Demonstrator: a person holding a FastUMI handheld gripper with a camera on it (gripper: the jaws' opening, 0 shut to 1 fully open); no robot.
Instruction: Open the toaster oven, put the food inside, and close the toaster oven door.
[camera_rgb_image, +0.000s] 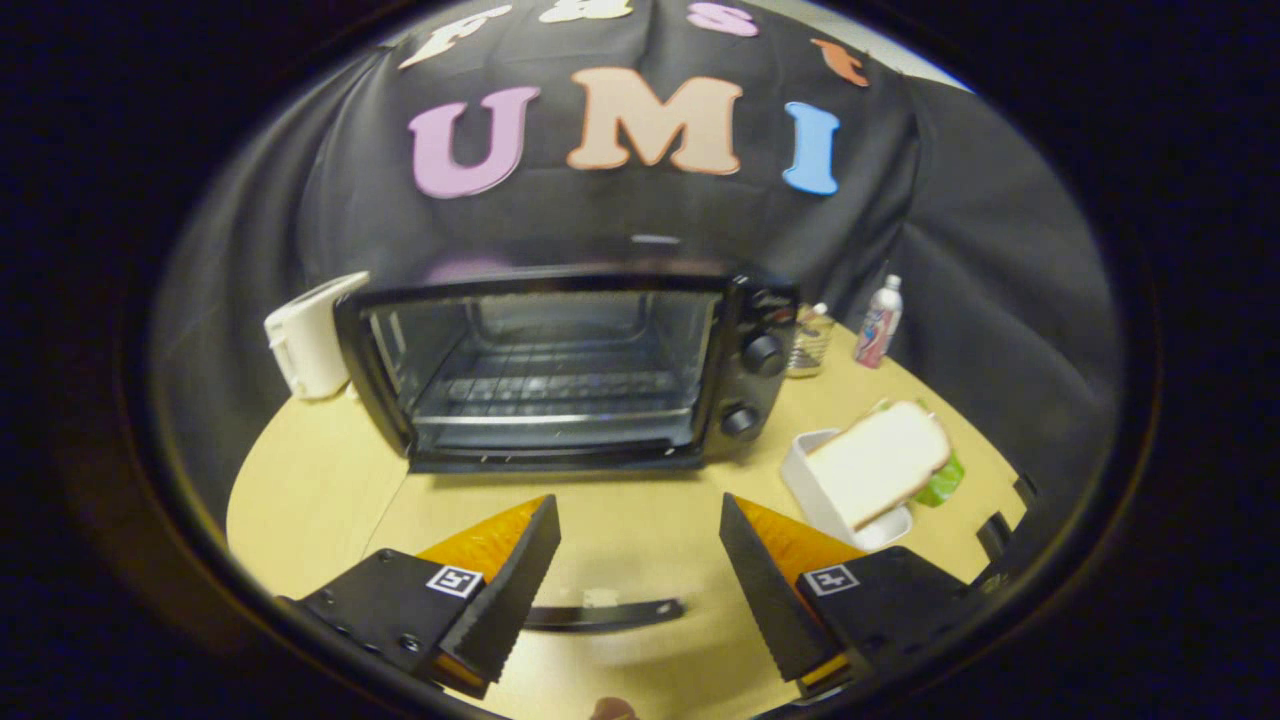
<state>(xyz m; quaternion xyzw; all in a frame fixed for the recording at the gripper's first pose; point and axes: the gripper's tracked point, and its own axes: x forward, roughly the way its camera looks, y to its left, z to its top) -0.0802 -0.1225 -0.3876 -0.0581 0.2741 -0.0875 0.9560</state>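
Observation:
A black toaster oven (560, 365) stands on the round wooden table (310, 480), its cavity and wire rack showing. Its glass door lies folded down flat toward me, and the door's dark handle (600, 612) sits low between my fingers. My gripper (637, 500) hovers over that door, open, with nothing between its fingers. To the right of the oven, beyond my right finger, a sandwich of white bread (878, 460) with a green leaf rests tilted in a white dish (815, 490).
A white appliance (310, 335) stands against the oven's left side. Behind the oven's right side are a glass jar (810, 340) and a small bottle (880, 322). Black cloth walls close in the table at the back and on both sides.

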